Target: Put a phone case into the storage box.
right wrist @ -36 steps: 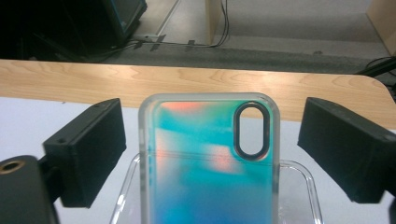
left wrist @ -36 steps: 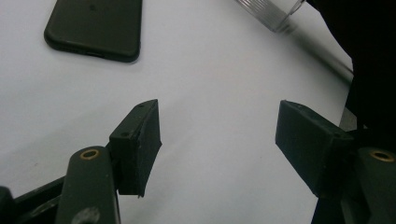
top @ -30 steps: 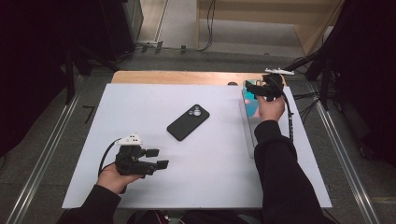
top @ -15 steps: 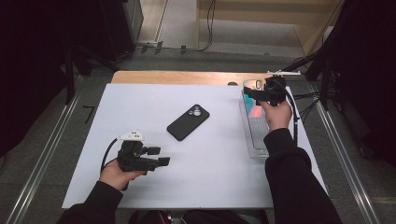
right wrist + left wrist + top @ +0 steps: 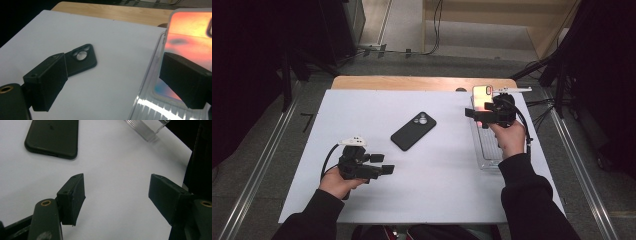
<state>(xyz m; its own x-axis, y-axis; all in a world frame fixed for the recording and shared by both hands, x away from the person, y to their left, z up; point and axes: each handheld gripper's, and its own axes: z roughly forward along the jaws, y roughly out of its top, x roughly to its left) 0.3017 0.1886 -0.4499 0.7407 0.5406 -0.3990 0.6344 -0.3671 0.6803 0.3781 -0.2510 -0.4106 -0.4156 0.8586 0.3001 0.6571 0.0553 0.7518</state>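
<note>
A black phone case (image 5: 413, 131) lies camera side up in the middle of the white board (image 5: 362, 110). A phone with a lit orange screen (image 5: 482, 96) stands upright at the far end of a clear ribbed tray (image 5: 487, 152). My right gripper (image 5: 481, 118) hovers just in front of the phone, open. In the right gripper view the right jaw overlaps the phone (image 5: 192, 32) and the left jaw stands far from it, over the case (image 5: 82, 60). My left gripper (image 5: 384, 165) rests open near the board's front left, with bare board between its jaws (image 5: 117, 195).
A wooden strip (image 5: 422, 82) runs along the board's far edge. Cables (image 5: 542, 105) trail off the table at the right. The near corner of the clear tray (image 5: 147, 127) and the case (image 5: 53, 137) lie beyond the left gripper's jaws.
My right hand has pulled back from the tray's far end towards the person and risen a little. The phone's screen shows orange instead of teal. The left hand has hardly moved.
</note>
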